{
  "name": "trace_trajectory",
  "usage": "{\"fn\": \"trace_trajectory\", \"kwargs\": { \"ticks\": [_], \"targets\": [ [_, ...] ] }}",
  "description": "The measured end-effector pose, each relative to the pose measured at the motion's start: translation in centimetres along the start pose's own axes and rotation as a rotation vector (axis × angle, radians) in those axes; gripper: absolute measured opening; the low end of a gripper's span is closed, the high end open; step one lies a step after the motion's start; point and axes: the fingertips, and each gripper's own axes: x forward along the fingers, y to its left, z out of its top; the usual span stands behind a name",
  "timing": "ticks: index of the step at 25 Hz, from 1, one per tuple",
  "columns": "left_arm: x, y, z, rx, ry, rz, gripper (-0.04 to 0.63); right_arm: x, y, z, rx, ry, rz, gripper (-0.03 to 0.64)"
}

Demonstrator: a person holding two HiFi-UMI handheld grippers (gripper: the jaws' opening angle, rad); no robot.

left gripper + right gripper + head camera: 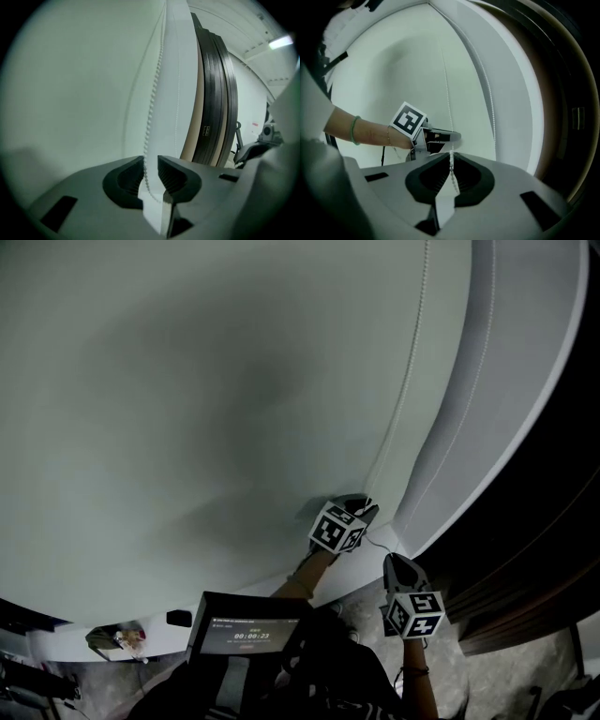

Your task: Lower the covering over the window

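Head view looks steeply down across the blind (187, 409), and the 2 gripper views sit right behind their jaws, close up, facing it, with all 3 views sharing the chain (405, 381).

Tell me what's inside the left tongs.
The white bead chain runs between the left tongs, which stand open without pinching it. Its lower end is hidden behind the tongs' body.

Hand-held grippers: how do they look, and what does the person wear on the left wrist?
The left hand-held gripper and the right hand-held gripper each have a pale grey body and black ribbed pads. Each carries a cube with black-and-white square markers. The left wrist wears a green bracelet and a thin chain.
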Motion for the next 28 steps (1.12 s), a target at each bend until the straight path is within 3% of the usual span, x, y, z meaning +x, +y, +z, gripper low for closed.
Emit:
{"fn": "trace_trajectory", "kwargs": {
  "ticks": [4, 7, 11, 19, 23, 28],
  "targets": [
    [-2.8, -1.2, -1.2, -0.068, -0.075, 0.024, 0.141, -1.7, 1.4, 0.3, -0.038, -0.024, 0.023, 0.021],
    [-6.2, -2.1, -2.1, -0.139, -0.134, 0.034, 0.147, -2.6, 2.0, 0.6, -0.014, -0.058, 0.032, 0.021],
    [-11.1, -4.7, -3.0, -0.172, -0.191, 0.008, 0.147, -3.5, 2.8, 1.4, 0.024, -0.089, 0.041, 0.021],
    [-18.8, -7.8, -4.7, -0.185, -0.284, -0.052, 0.147, -4.5, 5.4, 2.3, 0.039, -0.145, 0.012, 0.021],
    [-24.1, -8.7, -5.5, -0.161, -0.331, -0.092, 0.146, -5.5, 9.0, 2.0, 0.017, -0.169, -0.041, 0.021],
    [-31.6, -10.4, -8.5, -0.123, -0.356, -0.148, 0.146, -8.1, 14.8, -0.7, 0.086, -0.195, -0.105, 0.039]
  ]
}}
